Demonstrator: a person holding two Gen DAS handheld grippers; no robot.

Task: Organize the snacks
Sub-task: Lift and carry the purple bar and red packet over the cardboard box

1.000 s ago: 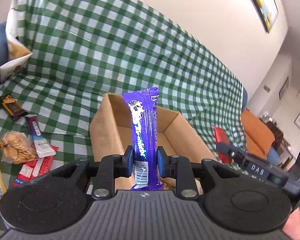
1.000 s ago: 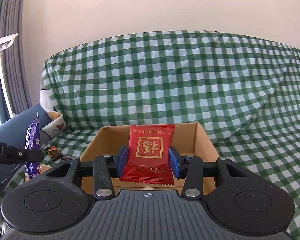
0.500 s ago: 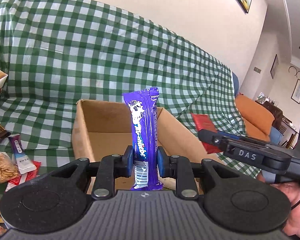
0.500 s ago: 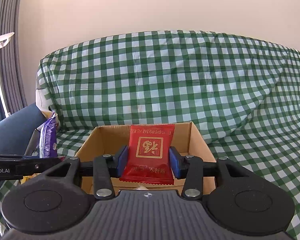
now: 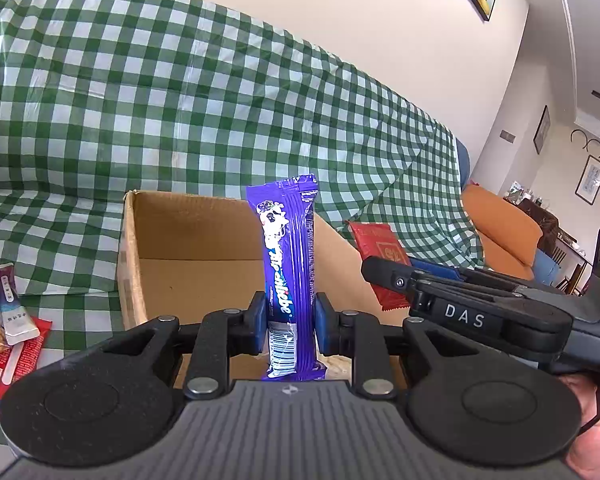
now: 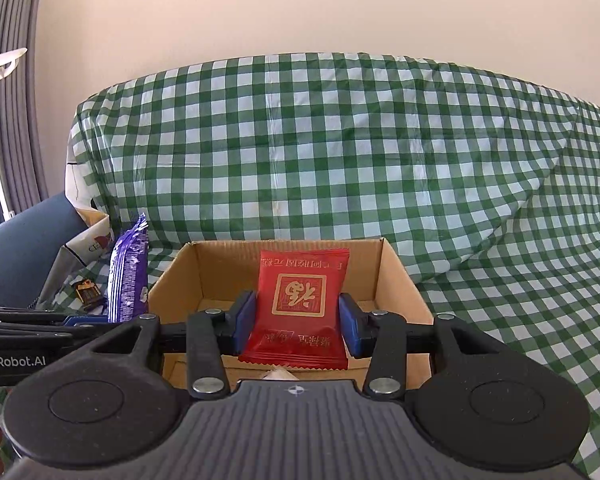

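left wrist: purple bar in left tool

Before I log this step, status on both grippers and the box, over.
Left gripper clamps purple bar. Right gripper clamps red packet. Both at cardboard box, nothing blocking.

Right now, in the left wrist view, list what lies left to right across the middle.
White tube → cardboard box → purple bar in the left hand-held gripper → red packet → orange cushion.
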